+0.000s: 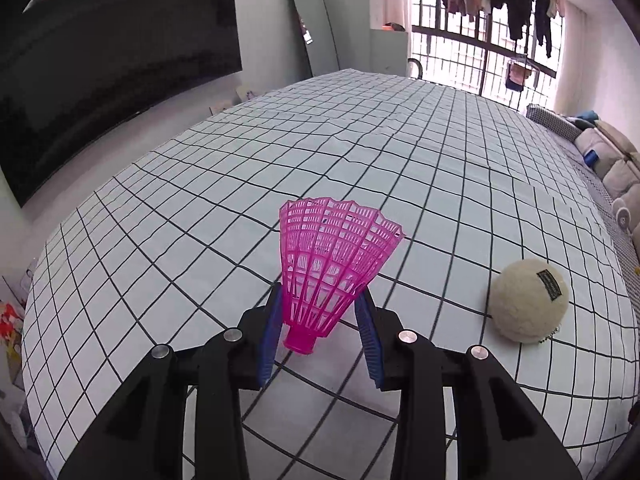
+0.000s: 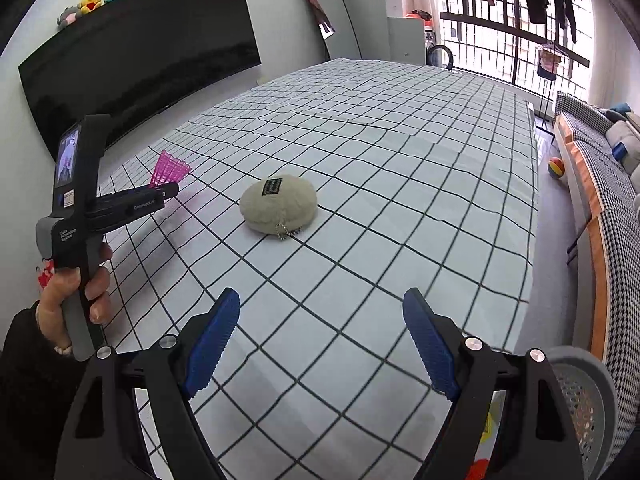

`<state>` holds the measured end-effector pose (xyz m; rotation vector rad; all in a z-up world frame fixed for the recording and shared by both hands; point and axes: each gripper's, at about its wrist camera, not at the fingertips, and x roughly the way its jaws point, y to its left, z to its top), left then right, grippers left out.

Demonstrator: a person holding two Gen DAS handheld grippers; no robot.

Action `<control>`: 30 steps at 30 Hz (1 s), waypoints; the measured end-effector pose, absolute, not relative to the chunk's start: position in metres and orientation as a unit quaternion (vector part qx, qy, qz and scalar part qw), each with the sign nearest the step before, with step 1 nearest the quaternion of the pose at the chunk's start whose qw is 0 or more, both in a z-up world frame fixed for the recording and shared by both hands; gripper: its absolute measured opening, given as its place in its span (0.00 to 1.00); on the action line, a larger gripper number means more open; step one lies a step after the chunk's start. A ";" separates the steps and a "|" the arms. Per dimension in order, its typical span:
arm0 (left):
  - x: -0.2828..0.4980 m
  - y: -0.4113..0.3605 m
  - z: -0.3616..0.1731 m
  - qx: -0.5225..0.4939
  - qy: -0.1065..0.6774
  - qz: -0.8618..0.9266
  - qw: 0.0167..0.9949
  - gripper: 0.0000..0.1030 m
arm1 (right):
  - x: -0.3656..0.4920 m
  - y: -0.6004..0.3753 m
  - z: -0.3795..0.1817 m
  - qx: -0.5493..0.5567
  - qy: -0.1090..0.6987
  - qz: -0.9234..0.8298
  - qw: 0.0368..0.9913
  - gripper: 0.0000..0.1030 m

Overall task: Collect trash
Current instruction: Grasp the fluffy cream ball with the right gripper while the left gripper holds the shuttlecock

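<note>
You are working over a table (image 2: 400, 208) under a grid cloth, with two pieces of trash in play: a cream plush ball (image 2: 279, 205) with a bead chain, and a pink shuttlecock (image 1: 332, 272). A grey perforated bin (image 2: 580, 396) shows at the lower right edge of the right wrist view; it is probably the drop point, though only part of its rim is visible. The step in hand is carrying the shuttlecock: keep the left gripper (image 1: 320, 304) squeezed and level the load as you swing toward the bin, because the skirt is springy plastic mesh and can squirt out of a pinch if you tighten further or tilt sharply. The left fingers (image 1: 270, 332) pinch the lower skirt from both sides, with the base pointing back at the camera and the shuttlecock apparently clear of the cloth. The ball lies on the cloth just beside that gripper, untouched. Bring the right gripper (image 2: 320, 344) forward over the ball and straddle its widest part before closing. Its blue pads (image 2: 212, 344) are spread wide, hold nothing, and touch nothing.
</note>
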<state>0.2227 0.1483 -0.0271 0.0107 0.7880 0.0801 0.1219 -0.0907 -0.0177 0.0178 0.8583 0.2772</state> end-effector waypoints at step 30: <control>0.222 0.171 -0.017 -0.016 0.370 0.076 0.926 0.34 | 0.246 0.002 -0.064 -0.058 0.467 0.137 0.872 0.78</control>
